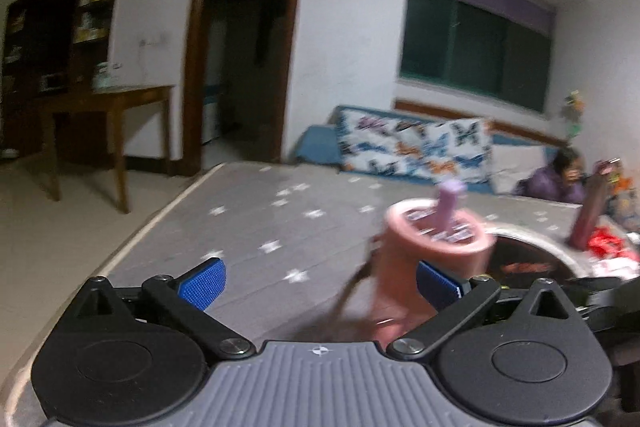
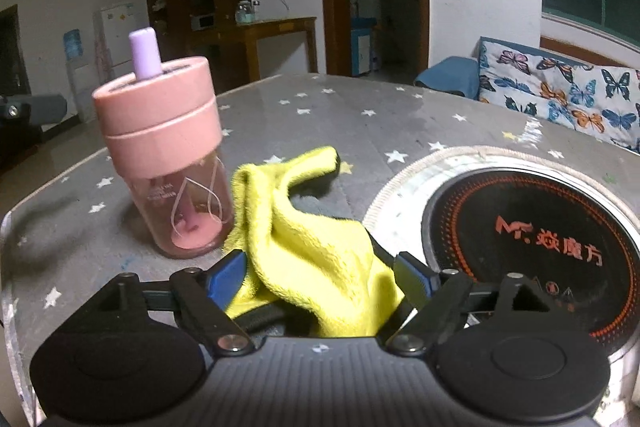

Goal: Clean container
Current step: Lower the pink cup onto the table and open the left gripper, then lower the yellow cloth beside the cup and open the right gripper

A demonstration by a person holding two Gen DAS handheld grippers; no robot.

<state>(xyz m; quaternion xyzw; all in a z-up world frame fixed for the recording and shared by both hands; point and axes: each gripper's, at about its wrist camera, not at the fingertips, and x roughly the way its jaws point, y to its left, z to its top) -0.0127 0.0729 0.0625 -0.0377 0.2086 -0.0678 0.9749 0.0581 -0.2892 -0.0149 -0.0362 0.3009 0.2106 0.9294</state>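
Container (image 2: pixel 164 155) print unreadable | cooktop (image 2: pixel 532 239) "M" logo | both fingers wide, gripping nothing

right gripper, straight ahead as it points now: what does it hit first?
The yellow cloth. It lies heaped between the open jaws of the right gripper, directly ahead. The pink cup stands off to the left of that line and the round cooktop to the right.

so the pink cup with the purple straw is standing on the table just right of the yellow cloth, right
Not quite: the pink cup with the purple straw stands on the table just left of the yellow cloth, not right of it. The right wrist view shows this.
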